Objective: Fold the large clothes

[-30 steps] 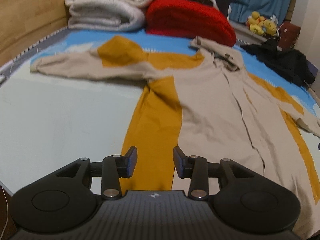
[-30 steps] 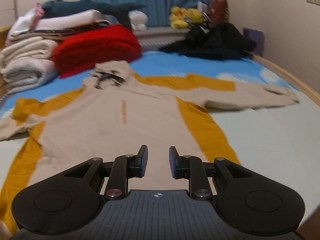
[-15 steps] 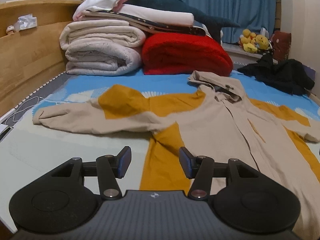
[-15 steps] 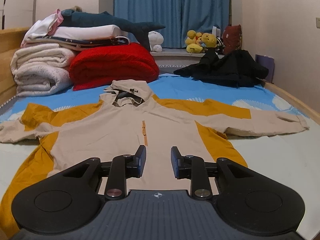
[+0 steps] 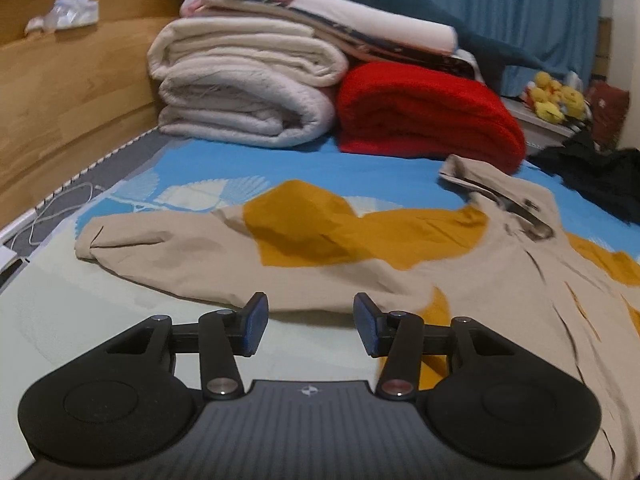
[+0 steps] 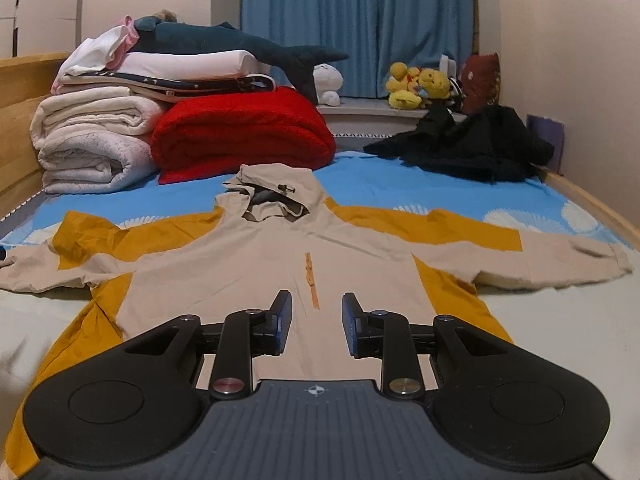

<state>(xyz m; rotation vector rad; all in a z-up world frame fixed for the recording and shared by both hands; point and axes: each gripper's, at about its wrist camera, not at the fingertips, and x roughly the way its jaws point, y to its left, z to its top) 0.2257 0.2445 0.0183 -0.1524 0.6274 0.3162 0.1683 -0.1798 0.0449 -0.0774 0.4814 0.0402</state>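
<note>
A beige and mustard hooded jacket lies spread flat, front up, on the bed, sleeves stretched out to both sides and hood at the far end. In the left wrist view its left sleeve lies across in front of my left gripper, which is open and empty just short of the sleeve's near edge. My right gripper is open and empty above the jacket's lower front, near the orange zipper strip.
Folded white blankets and a red blanket are stacked beyond the hood. A black garment lies at the far right. A wooden bed rail runs along the left, with a white cable beside it.
Both grippers have dropped lower toward the bed. The left gripper has swung left toward the sleeve and its jaws have opened wider. The right gripper's jaws have opened wider too.
</note>
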